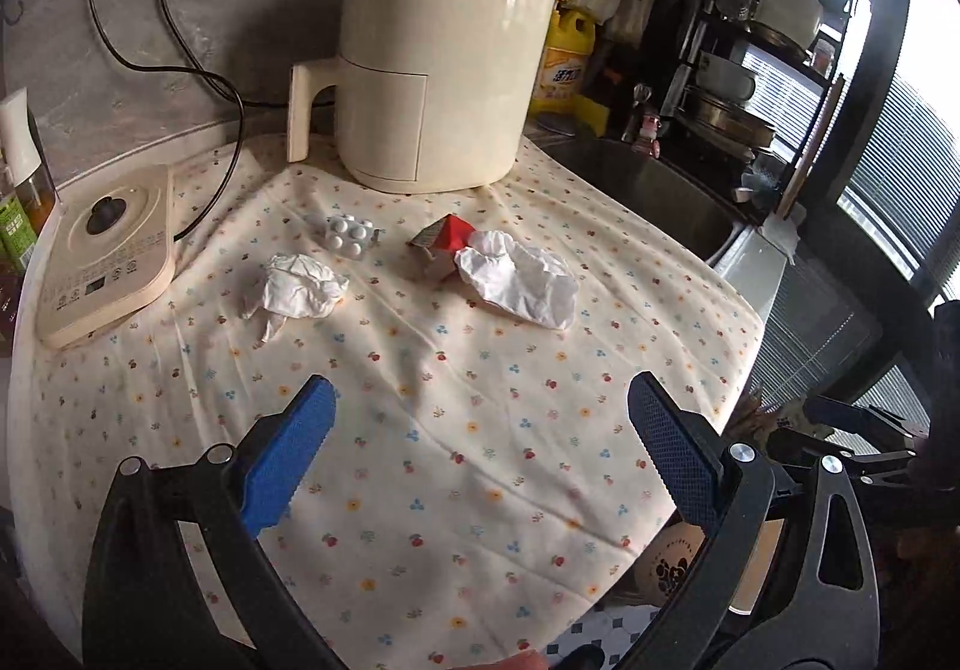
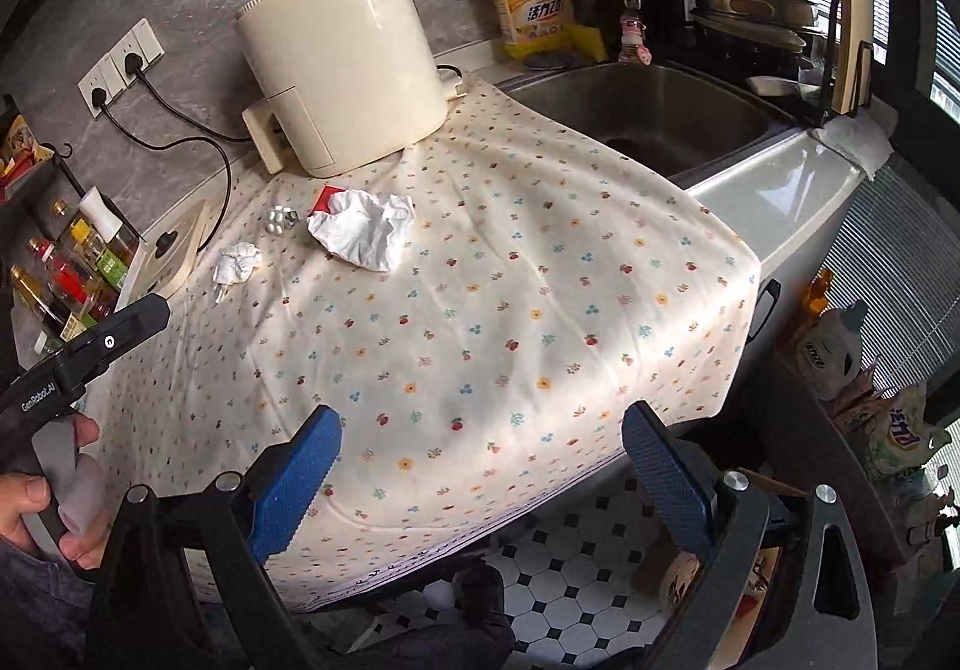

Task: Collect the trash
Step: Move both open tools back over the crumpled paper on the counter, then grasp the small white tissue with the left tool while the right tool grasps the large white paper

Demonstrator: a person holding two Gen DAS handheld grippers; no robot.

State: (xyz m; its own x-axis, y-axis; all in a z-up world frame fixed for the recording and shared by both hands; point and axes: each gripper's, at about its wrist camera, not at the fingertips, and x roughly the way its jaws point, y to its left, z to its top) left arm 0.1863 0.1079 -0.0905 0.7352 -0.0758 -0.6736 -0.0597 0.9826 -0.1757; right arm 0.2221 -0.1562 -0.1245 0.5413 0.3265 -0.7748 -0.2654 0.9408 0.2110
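Observation:
On the flowered cloth (image 1: 432,370) lie a small crumpled tissue (image 1: 295,293), a larger crumpled tissue (image 1: 521,278), a red and brown carton (image 1: 443,244) partly under the larger tissue, and a white pill blister pack (image 1: 349,236). The same items show in the right wrist view: small tissue (image 2: 237,263), large tissue (image 2: 363,227), carton (image 2: 327,202), blister pack (image 2: 281,218). My left gripper (image 1: 480,418) is open and empty, above the cloth in front of the trash. My right gripper (image 2: 480,454) is open and empty over the cloth's front edge, farther from the trash.
A cream air fryer (image 1: 438,69) stands behind the trash. An induction cooker (image 1: 108,256) sits at the left with bottles (image 2: 72,274) beside it. A steel sink (image 2: 648,111), a yellow detergent bottle (image 2: 534,3) and a dish rack (image 1: 756,69) are at the right. Tiled floor (image 2: 576,568) lies below.

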